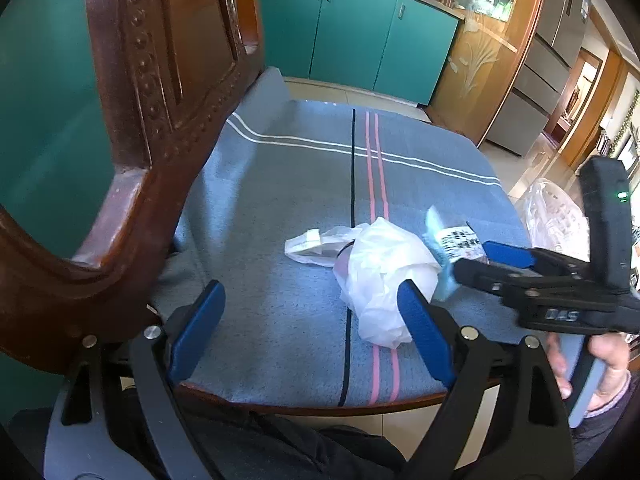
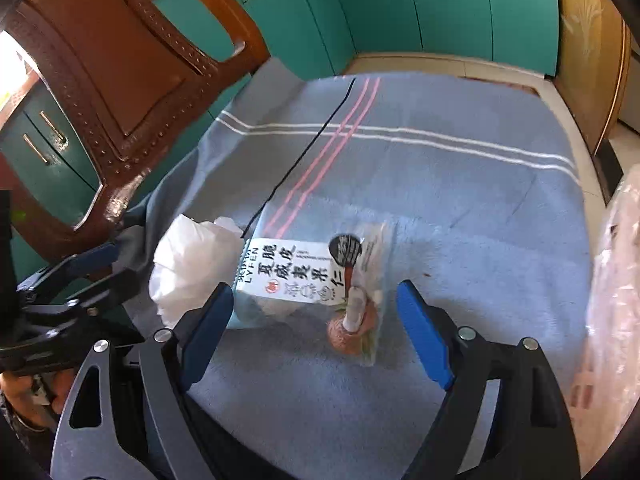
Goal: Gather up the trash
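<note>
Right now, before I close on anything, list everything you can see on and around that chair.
White plastic bag: one, crumpled, middle of the seat, partly over a small white wrapper.
Snack packet: one, pale blue with a white label in black print, flat on the seat beside the bag.
Blanket: one, blue-grey, white, pink and black stripes, covering the seat.
Chair back: one, carved brown wood.
Cabinets: teal, behind.
Clear bag: one, beyond the seat's edge.
Left gripper: open, near the bag.
Right gripper: open, astride the packet.
</note>
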